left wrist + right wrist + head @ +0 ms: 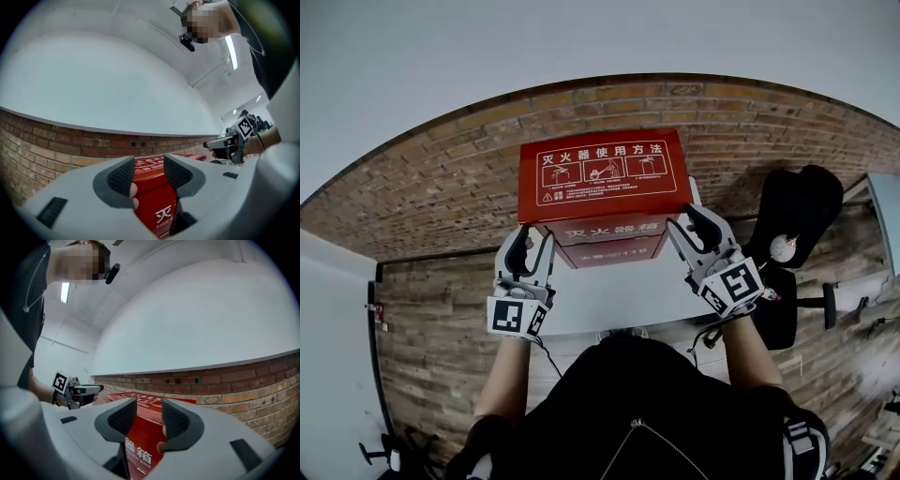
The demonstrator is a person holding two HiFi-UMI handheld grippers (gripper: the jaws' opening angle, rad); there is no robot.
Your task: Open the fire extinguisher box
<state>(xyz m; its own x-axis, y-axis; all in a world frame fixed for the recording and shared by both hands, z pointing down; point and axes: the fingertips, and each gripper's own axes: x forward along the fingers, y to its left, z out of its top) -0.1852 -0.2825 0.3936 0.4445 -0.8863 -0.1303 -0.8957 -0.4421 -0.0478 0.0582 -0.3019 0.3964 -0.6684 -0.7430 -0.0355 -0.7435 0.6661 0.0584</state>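
The red fire extinguisher box (605, 202) stands against a brick wall, its lid (605, 172) printed with white instructions and tilted toward me. My left gripper (525, 251) is at the box's front left corner and my right gripper (692, 228) at its front right corner, both just under the lid's edge. In the left gripper view the jaws (147, 171) stand apart, and the red box (157, 206) shows in the gap with no pad pressing on it. The right gripper view shows the same: jaws (149, 416) apart, with the box (140, 451) beyond them.
The box rests on a pale surface (609, 305) in front of the brick wall (441, 187). A black office chair (797, 225) stands close on the right. Wood flooring (441, 319) lies on the left, and white wall rises above the bricks.
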